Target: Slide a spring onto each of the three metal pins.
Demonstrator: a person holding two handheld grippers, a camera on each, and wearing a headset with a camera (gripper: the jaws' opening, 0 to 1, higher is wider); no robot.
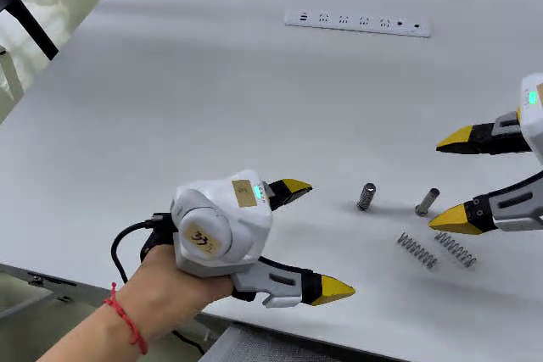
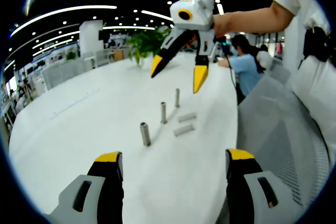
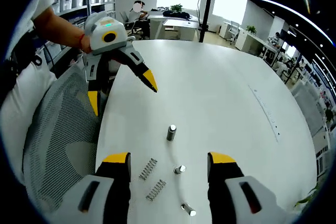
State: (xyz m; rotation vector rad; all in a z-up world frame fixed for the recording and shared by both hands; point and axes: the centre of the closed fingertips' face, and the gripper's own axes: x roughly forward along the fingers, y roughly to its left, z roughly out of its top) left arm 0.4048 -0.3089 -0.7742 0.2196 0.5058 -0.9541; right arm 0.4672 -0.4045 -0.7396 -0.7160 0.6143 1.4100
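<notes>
head view, workbench. both hand-held grippers hover over the white tabletop [image 1: 212, 82] with jaws spread apart and nothing between them: the left gripper [image 1: 314, 237] low and near, the right gripper [image 1: 451, 179] entering from the right edge. a short upright metal pin already wearing a coil spring [image 1: 366, 196] stands between the two grippers. a bare upright steel pin [image 1: 427, 202] stands near it, close to the right gripper's lower jaw. a third bare pin [image 3: 188, 210] appears in the right gripper view, in line with the others. two loose silver coil springs [image 1: 417, 250] lie flat, side by side but apart, long axes roughly parallel and slanting across the table, just below the right gripper's lower jaw and well right of the left gripper. on this layout the right gripper is judged the nearer for the next pick, closing across a spring's coils. legible writing: "33" on a tan round sticker [image 1: 202, 241] on the left gripper. a white power strip [image 1: 356, 23] lies far back, its print unreadable.
</notes>
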